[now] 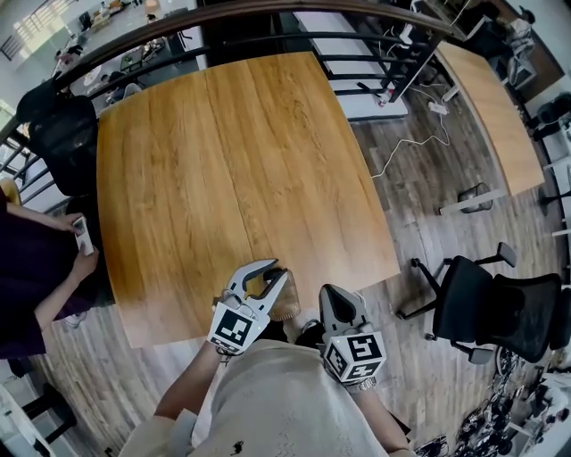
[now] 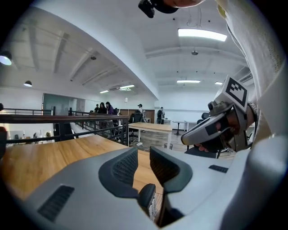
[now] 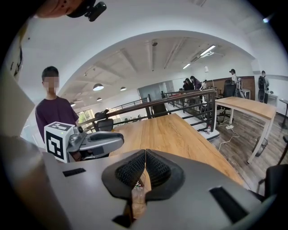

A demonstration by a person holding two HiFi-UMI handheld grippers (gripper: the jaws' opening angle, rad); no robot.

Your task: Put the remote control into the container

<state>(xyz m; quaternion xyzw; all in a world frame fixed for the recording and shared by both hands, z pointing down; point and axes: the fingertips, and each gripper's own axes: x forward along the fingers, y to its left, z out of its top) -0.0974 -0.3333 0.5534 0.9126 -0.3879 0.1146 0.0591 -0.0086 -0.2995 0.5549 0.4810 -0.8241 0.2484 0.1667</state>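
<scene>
What may be the remote control (image 1: pixel 81 234), a small pale oblong slab, sits in the hand of a person in a dark purple top (image 1: pixel 27 268) at the left side of the table; it is too small to be sure. It is well apart from both of your tools.

The broad light-brown wooden table (image 1: pixel 232 161) is between you and the black metal railing (image 1: pixel 268 13) on its far side. Your left gripper (image 1: pixel 278 268) hangs over the table's near edge with its jaws apart, and only tabletop shows between the ribbed pads (image 2: pixel 123 168). Your right gripper (image 1: pixel 326 291) is just beside it on the right, jaws closed pad against pad with nothing caught in them.

Further right, a black mesh office chair (image 1: pixel 500 303) stands on the grey plank floor (image 1: pixel 428 178). A second wooden table (image 1: pixel 491 107) is at the far right.
</scene>
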